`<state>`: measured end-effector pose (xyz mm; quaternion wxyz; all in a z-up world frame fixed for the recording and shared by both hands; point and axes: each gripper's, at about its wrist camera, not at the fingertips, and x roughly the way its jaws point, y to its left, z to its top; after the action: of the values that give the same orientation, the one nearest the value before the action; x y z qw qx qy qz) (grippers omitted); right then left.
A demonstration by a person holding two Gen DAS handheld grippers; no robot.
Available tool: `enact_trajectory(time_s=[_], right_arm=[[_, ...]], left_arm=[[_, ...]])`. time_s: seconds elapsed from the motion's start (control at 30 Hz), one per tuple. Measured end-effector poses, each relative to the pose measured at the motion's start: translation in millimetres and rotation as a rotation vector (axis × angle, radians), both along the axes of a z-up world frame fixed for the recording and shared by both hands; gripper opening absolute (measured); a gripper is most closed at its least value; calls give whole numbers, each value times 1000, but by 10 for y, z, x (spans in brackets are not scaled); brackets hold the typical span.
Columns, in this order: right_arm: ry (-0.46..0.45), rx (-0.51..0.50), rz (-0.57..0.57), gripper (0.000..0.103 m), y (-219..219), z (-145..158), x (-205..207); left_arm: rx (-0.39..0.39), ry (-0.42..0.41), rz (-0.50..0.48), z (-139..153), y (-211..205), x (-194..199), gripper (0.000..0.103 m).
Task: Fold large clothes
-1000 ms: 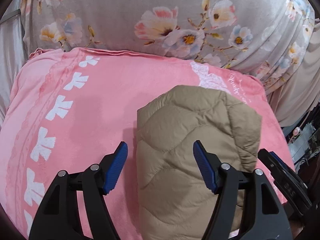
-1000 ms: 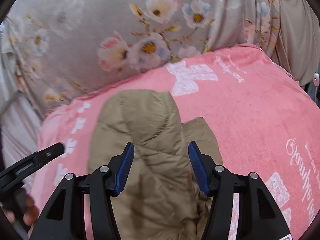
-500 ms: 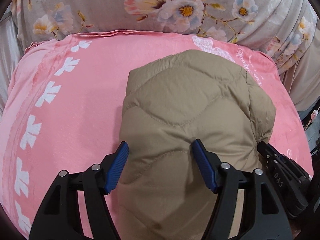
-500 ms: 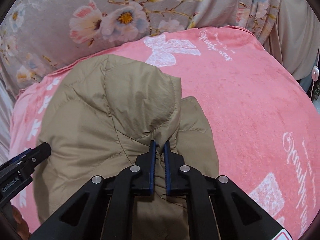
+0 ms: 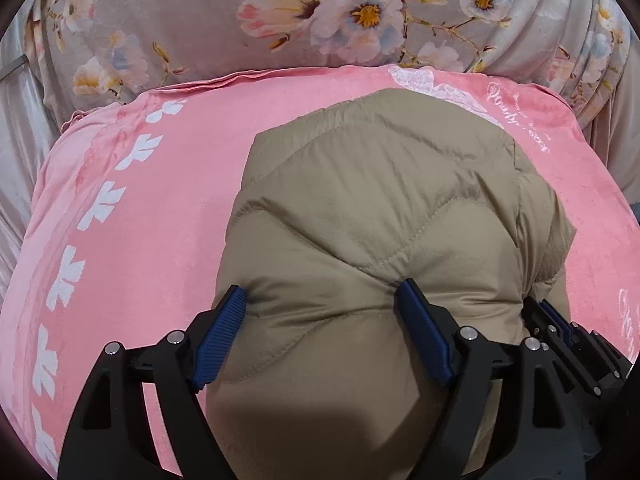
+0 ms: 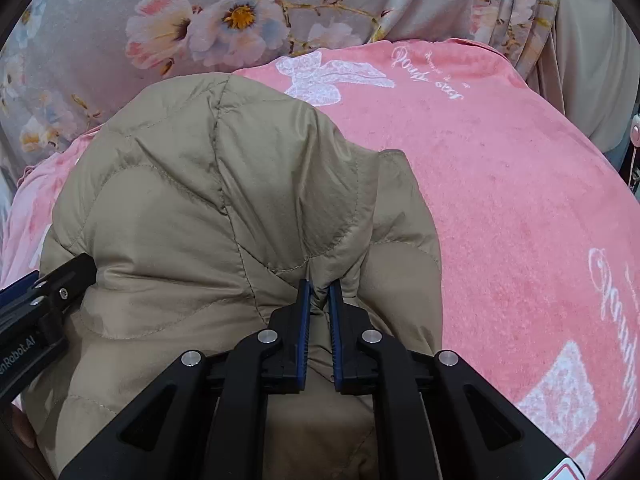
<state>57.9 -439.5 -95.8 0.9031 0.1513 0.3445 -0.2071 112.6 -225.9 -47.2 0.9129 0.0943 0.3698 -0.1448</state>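
Note:
A tan quilted puffer jacket (image 5: 380, 216) lies bunched on a pink blanket (image 5: 160, 208); it also shows in the right wrist view (image 6: 192, 200). My left gripper (image 5: 324, 300) is open, its blue pads pressed against a wide bulge of the jacket's near edge. My right gripper (image 6: 318, 292) is shut on a pinched fold of the jacket and shows at the lower right of the left wrist view (image 5: 560, 332). The left gripper's body shows at the left edge of the right wrist view (image 6: 40, 296).
The pink blanket (image 6: 500, 200) with white bows and script covers a bed. A grey floral cover (image 5: 320, 16) lies behind it. Grey cloth hangs at the far right (image 6: 592, 48).
Both grippers moved forward onto the jacket. The right gripper closed on a fold of it half a second ago and still holds it. The left gripper stays open, now pressed into the fabric.

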Motion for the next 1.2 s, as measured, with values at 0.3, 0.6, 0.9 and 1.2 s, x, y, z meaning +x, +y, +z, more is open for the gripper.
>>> enact_trajectory(time_s=[0.3, 0.6, 0.9, 1.2], right_arm=[[-44, 10, -6, 8, -37, -107, 28], [-78, 15, -8, 8, -57, -169, 24], [-103, 21, -11, 8, -65, -199, 9], [-77, 27, 48, 11, -111, -109, -49]], left_arm=[[22, -39, 13, -150, -90, 20, 80], [35, -79, 22, -233, -135, 19, 81], [39, -122, 31, -288, -156, -21, 82], [-5, -45, -38, -154, 34, 31, 83]])
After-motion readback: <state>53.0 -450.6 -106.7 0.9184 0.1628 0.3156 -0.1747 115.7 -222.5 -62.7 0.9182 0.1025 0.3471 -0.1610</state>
